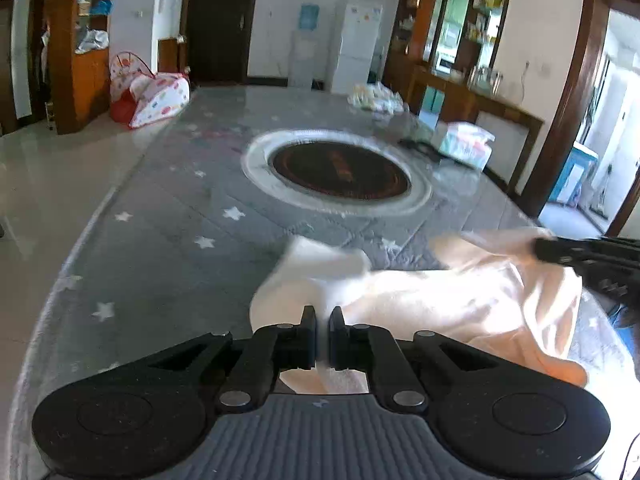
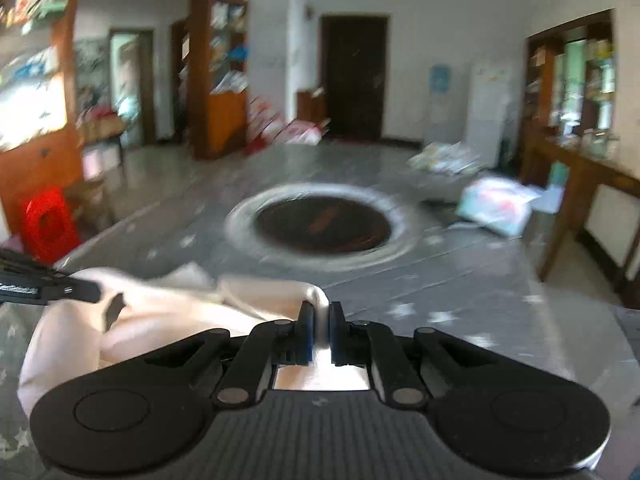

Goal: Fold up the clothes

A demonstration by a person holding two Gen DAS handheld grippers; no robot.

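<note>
A pale pink garment (image 1: pixel 460 292) lies crumpled on the grey star-patterned table cover (image 1: pixel 152 248), near the front edge. My left gripper (image 1: pixel 322 320) is shut on the garment's left part, with cloth pinched between its fingers. In the right wrist view the same pink garment (image 2: pixel 168 320) bunches to the left, and my right gripper (image 2: pixel 321 316) is shut on a fold of it. The right gripper (image 1: pixel 560 254) also shows in the left wrist view, at the garment's right end. The left gripper (image 2: pixel 72 290) enters the right wrist view from the left edge.
A round dark hotplate with a pale ring (image 1: pixel 340 170) sits in the table's middle. Plastic packs (image 1: pixel 466 144) and a bag of goods (image 1: pixel 376 98) lie at the far right. A wooden sideboard (image 1: pixel 480 100) stands to the right, and a patterned play tent (image 1: pixel 156 94) on the floor to the left.
</note>
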